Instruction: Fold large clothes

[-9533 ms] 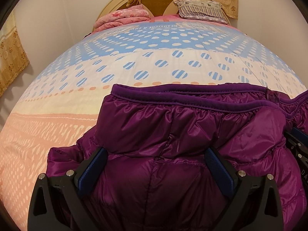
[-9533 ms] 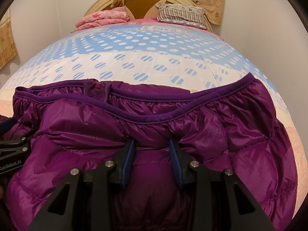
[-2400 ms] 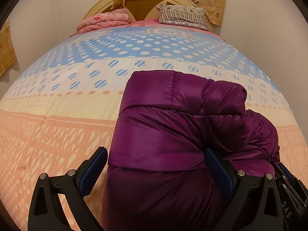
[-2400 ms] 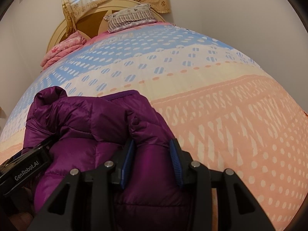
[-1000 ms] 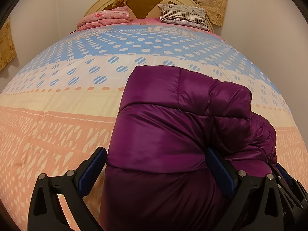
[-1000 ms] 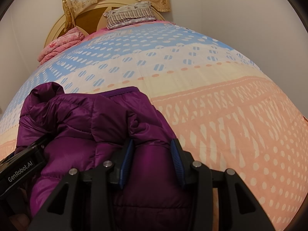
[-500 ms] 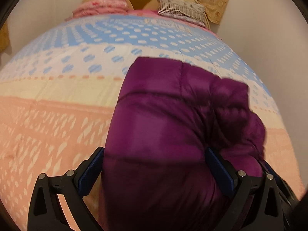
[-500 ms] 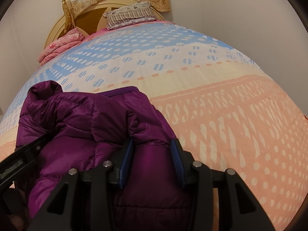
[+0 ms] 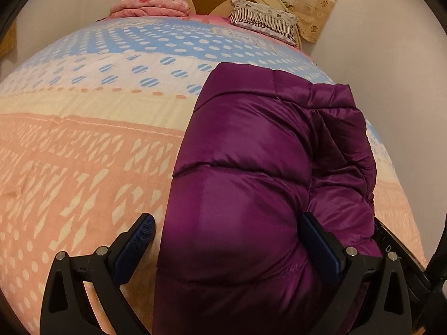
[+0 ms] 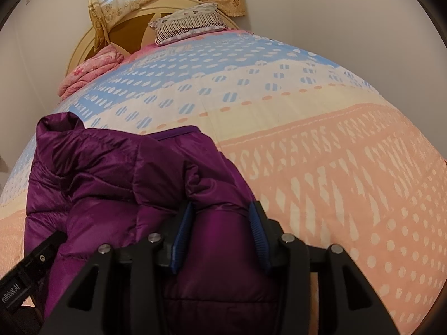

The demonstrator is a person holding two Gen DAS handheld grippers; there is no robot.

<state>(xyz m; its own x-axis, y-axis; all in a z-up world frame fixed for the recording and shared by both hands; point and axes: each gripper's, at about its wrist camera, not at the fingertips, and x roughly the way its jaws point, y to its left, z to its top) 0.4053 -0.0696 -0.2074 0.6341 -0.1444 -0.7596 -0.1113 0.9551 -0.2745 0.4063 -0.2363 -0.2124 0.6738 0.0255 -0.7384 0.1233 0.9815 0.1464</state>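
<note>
A purple puffer jacket lies folded into a thick bundle on the bed; it also shows in the right wrist view. My left gripper is open wide, its jaws on either side of the bundle's near end, the left pad just clear of the fabric. My right gripper is shut on a puffy fold of the jacket at its right edge. The left gripper's body shows at the lower left of the right wrist view.
The bed's quilt has peach, cream and blue dotted bands. A folded pink blanket and a striped pillow lie by the headboard. A wall runs close along the bed's right side.
Since 9.5 s ago the spread jacket has been folded into a compact bundle. In the last second both views shifted and tilted slightly; the grips stayed the same.
</note>
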